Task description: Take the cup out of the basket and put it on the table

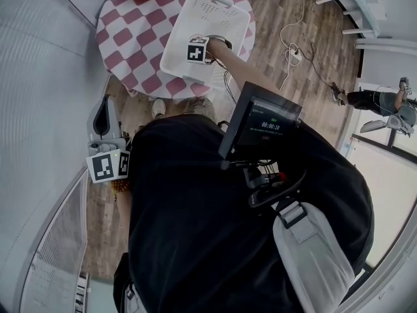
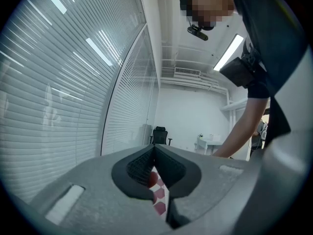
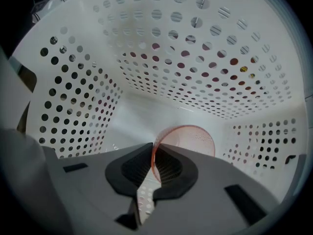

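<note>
Hanging by my side, my left gripper (image 2: 155,153) was clenched on nothing. Farther out, my right gripper (image 3: 152,154) was down inside the white perforated basket (image 3: 195,67) on the checkered table (image 1: 133,34), its fingers pinching the pink cup (image 3: 190,137) by the wall at its rim. The cup's mouth faced back at the gripper's camera, its long axis running away along the jaws toward the basket's far wall.

Bright, even light from ceiling strips (image 2: 228,53); soft shadows inside the basket (image 3: 73,97); my views bend strongly, vignetted black at corners.
</note>
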`<state>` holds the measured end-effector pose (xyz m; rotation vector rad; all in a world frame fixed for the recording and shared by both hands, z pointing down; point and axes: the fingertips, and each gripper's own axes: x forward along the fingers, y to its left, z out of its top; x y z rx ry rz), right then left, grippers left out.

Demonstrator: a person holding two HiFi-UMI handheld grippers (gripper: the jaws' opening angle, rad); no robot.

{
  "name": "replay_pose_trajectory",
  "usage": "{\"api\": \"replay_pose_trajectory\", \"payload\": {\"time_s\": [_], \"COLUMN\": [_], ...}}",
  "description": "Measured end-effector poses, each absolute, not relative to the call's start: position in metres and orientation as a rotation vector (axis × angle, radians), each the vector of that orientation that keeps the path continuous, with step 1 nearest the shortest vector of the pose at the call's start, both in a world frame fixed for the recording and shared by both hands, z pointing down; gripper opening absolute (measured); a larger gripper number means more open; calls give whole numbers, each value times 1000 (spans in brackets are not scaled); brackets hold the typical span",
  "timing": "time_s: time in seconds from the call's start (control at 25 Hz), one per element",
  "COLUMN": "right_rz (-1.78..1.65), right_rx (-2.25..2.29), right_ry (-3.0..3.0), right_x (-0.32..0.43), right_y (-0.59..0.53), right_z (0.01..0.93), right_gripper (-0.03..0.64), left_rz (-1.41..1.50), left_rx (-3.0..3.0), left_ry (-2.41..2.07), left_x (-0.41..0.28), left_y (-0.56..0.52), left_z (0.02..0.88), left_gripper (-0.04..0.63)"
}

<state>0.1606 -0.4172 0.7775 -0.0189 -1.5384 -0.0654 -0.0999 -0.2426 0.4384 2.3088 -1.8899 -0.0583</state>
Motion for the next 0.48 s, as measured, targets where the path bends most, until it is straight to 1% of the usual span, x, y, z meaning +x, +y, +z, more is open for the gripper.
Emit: {"api": "replay_pose_trajectory", "payload": {"time_s": [0.48], "right_rz": [-64], "right_rx": [47], "right_ry": [-1568], "right_x": [157], "right_y": [-415], "right_z": [766], "right_gripper": [23], "left_rz": [-67], "left_rx": [2366], "left_ry": [-1848], "left_x": [-103], "left_y": [-237], "left_z": [441], "left_gripper": [5]}}
